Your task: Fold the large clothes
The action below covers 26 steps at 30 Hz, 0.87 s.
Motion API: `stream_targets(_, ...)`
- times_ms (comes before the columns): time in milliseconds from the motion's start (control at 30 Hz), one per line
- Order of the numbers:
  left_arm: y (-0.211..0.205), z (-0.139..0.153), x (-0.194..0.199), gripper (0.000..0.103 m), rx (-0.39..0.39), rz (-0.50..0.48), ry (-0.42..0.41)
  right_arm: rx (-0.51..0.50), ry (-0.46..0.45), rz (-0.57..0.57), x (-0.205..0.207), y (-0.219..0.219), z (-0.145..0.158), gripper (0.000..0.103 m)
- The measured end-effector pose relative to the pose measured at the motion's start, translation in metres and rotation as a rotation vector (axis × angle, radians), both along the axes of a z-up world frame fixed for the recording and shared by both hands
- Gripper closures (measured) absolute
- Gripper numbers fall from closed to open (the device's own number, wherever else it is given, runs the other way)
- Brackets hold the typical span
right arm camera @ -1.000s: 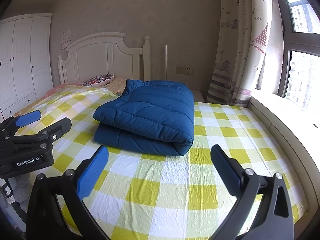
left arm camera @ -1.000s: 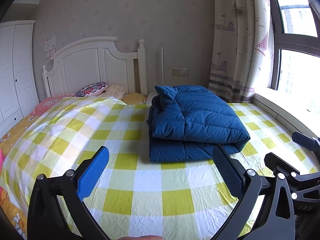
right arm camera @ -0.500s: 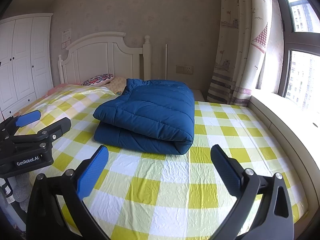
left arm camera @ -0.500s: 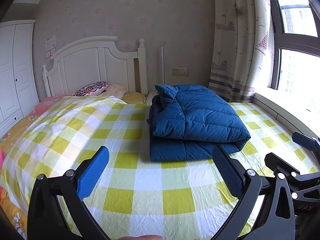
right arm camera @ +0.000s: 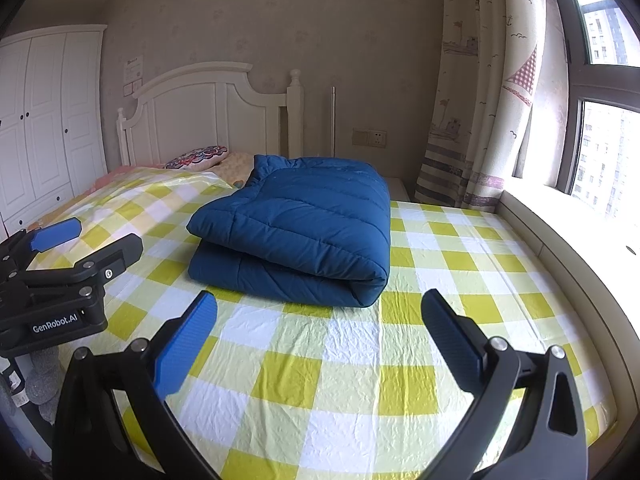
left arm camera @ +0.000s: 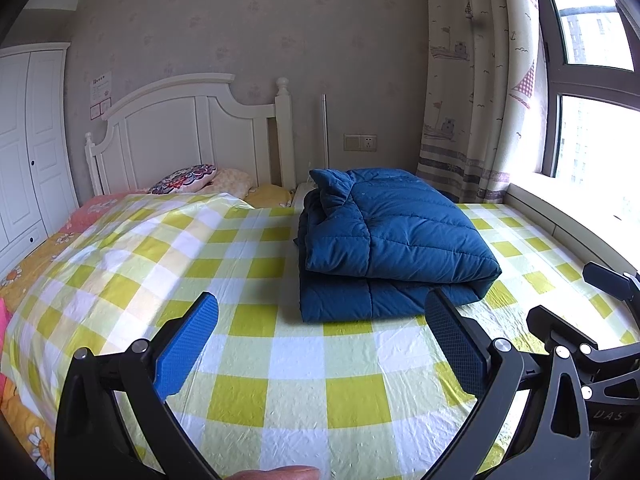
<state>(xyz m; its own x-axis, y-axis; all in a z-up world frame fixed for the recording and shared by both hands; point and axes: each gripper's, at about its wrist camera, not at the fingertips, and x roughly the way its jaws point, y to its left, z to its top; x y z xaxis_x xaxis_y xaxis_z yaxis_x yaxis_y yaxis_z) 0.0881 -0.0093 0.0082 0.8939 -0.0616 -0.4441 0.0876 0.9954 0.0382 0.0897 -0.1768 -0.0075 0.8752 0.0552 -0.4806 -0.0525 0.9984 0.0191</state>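
Apparently the folding is done or very nearly so. The bed (left arm camera: 280,360), under a yellow-and-white checked sheet, fills the lower half of both views, with its white headboard (left arm camera: 192,136) at upper left and a curtain (right arm camera: 480,100) and window at the right edge. On the sheet, centre right in the left wrist view and centre in the right wrist view, lies the blue padded coat (left arm camera: 388,240), doubled into a thick, fairly square bundle with its rounded fold toward the camera; a collar corner pokes up at the far end. What might remain, I judge, is only tidying that corner. The left gripper (left arm camera: 320,344) hovers near the bottom of the frame, spread wide and empty, well short of the bundle. The right gripper (right arm camera: 320,340) likewise gapes wide, holding nothing.
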Motion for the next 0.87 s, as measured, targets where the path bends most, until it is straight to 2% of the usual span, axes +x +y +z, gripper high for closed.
stream_targets(400, 0.000, 0.001, -0.003, 0.004, 0.011, -0.016, -0.031, -0.003, 0.001, 0.005, 0.000, 0.002, -0.001, 0.002)
stream_targets(600, 0.005, -0.004, -0.003, 0.004, -0.032, -0.007, -0.076, -0.003, 0.020, 0.009, 0.004, 0.002, -0.008, 0.002)
stream_targets(667, 0.006, -0.008, 0.005, 0.004, -0.025, -0.029, -0.047, 0.001, 0.032, 0.011, 0.006, 0.000, -0.012, 0.002)
stream_targets(767, 0.016, -0.017, 0.029, 0.004, 0.008, -0.044, 0.060, 0.008, 0.059, 0.019, 0.013, -0.009, -0.017, 0.002)
stream_targets(867, 0.050, -0.020, 0.065, 0.004, 0.053, 0.009, 0.125, -0.001, 0.053, -0.034, 0.018, -0.045, -0.005, 0.002)
